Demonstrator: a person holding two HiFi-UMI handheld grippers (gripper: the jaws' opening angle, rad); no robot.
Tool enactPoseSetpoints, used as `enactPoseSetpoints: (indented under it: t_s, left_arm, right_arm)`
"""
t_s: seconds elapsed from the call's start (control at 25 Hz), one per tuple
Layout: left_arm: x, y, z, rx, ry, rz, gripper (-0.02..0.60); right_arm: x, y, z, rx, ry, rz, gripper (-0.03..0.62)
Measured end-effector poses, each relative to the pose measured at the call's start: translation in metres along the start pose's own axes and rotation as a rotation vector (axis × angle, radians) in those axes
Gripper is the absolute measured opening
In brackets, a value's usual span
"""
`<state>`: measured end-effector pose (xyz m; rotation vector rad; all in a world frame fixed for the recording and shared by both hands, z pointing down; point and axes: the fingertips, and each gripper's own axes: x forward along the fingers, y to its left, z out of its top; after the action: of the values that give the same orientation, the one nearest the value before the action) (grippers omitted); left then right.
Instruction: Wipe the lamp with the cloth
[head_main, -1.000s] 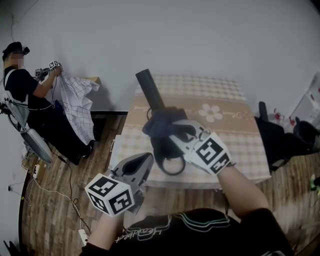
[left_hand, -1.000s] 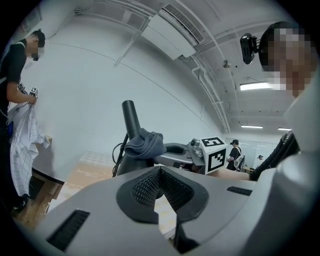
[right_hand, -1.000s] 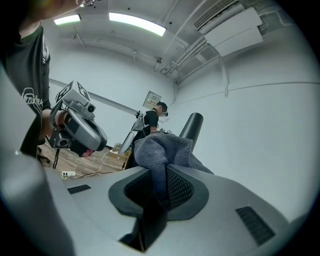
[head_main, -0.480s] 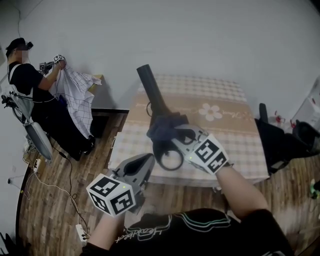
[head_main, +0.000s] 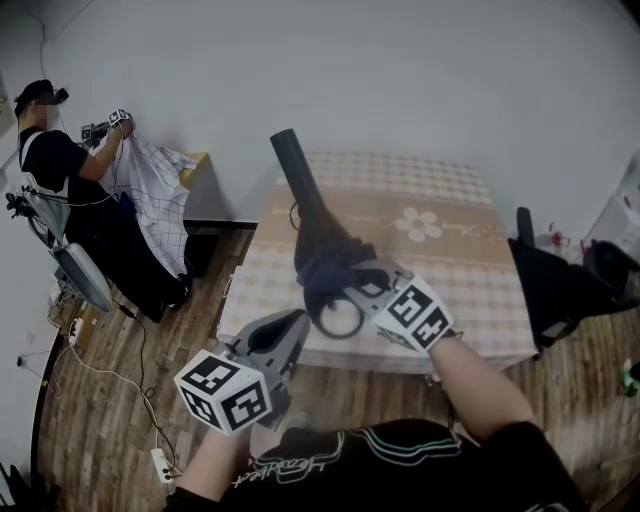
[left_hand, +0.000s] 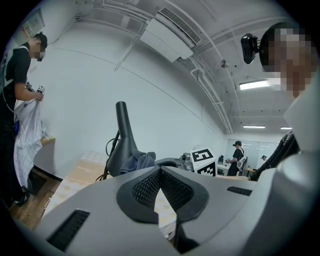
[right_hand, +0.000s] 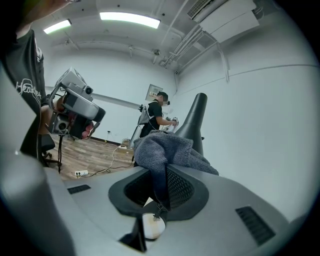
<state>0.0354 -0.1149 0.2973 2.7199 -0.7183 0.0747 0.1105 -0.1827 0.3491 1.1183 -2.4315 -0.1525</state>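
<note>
Cloth (head_main: 325, 262) is what the right gripper (head_main: 350, 280) has hold of. In the right gripper view the jaws are clamped on a fold of the dark grey-blue fabric (right_hand: 165, 152), and the rest is bunched over the fingertips. From the head view I see that bundle pressed against the lamp (head_main: 295, 180), about halfway down its black body. Below the bundle the body widens into a ring-shaped foot.

The lamp leans with its narrow top pointing away from me and to the left. Its foot sits over the near edge of the table (head_main: 450, 260), towards the near left corner. I cannot tell whether the foot actually rests on the surface. The table is covered in a checked cloth with a flower print (head_main: 420, 225) near the middle.

My left gripper (head_main: 292, 325) hangs low and nearer to me, off the near left corner and apart from the lamp. In the left gripper view its pads meet at the tips with nothing between them (left_hand: 160, 171). Beyond them I see the lamp (left_hand: 122, 135) rising with the cloth (left_hand: 140, 161) against its right side.

Far left, by the wall, another person (head_main: 50, 170) is handling a checked fabric (head_main: 150, 200).
</note>
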Motion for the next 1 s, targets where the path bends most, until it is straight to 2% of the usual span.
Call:
enactPoseSetpoints:
  t_s: [0.6, 0.84, 1.0]
  left_arm:
    - [0.007, 0.004, -0.001, -0.018, 0.003, -0.015, 0.0]
    - [0.014, 0.026, 0.002, -0.039, 0.019, -0.03, 0.0]
    - [0.023, 0.031, 0.002, -0.045, 0.03, -0.072, 0.0]
  right_arm:
    - [-0.013, 0.006, -0.024, 0.034, 0.062, 0.02, 0.057]
    - [-0.033, -0.013, -0.01, 0.048, 0.036, -0.066, 0.057]
    - [-0.047, -0.029, 0.008, 0.082, -0.021, -0.12, 0.057]
